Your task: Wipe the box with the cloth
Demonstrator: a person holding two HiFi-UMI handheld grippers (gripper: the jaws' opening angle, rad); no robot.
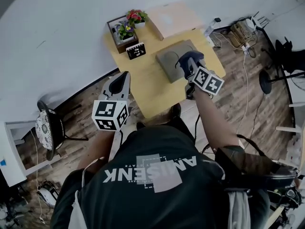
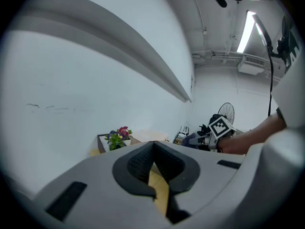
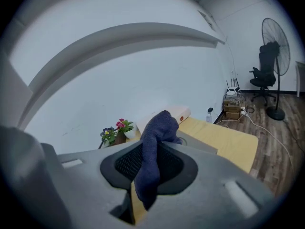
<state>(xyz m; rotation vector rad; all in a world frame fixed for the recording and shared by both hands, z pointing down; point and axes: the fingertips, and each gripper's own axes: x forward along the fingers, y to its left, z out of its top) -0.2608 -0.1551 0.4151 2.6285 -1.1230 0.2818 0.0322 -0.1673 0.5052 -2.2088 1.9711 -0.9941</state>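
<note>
While the yellow worktop [image 1: 152,94] carries the grey box [image 1: 167,61], the right gripper [image 1: 187,66] hangs over it, fingers clamped on the blue cloth [image 3: 155,142]. Best press it flat and sweep evenly. The left gripper [image 1: 122,76] waits aside, fingers together, empty.

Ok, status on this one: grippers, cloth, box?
Left gripper shut, empty, beside the table edge. Right gripper shut on cloth, over grey box. Flower planter and marker card stand apart.
</note>
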